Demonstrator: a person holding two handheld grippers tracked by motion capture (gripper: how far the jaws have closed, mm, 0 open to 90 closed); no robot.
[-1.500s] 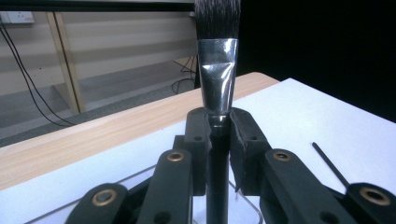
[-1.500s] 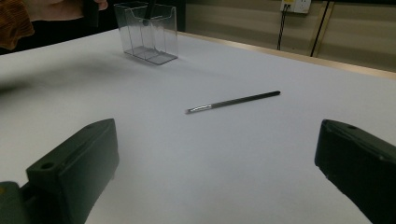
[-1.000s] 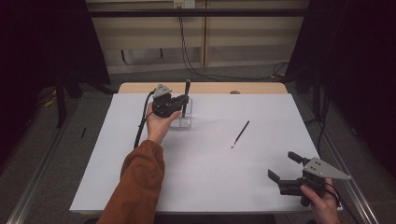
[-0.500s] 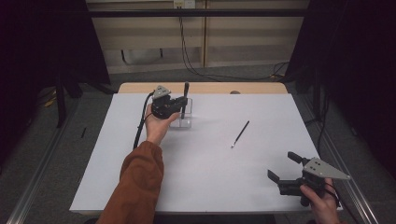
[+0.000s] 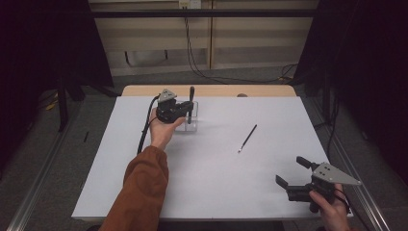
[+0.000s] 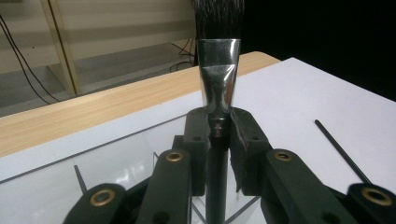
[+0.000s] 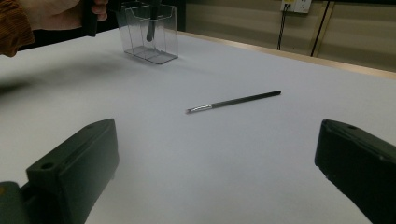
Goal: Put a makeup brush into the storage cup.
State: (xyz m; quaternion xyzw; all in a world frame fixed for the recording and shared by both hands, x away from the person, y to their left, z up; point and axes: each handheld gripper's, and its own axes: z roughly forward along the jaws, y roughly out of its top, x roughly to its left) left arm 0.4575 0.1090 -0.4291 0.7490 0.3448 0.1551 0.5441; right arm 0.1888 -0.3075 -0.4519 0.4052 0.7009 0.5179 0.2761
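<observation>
Nothing has shifted since the earlier frame. The left claw (image 5: 188, 111) stays clenched on an upright brush (image 6: 217, 88) (black bristles, shiny metal collar, dark handle), its handle down in a clear plastic holder (image 5: 187, 123) at the table's (image 5: 211, 192) eleven o'clock. The right claw (image 5: 292, 172), released, rests at five o'clock; a thin brush (image 5: 247, 138) lies at its eleven o'clock.

The brush's (image 6: 218, 88) bristle tip is cut off by the top edge

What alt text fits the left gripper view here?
The left tongs are shut on a flat paintbrush, bristles up, its handle reaching down into a clear holder. A thin brush lies on the white table beyond.
</observation>
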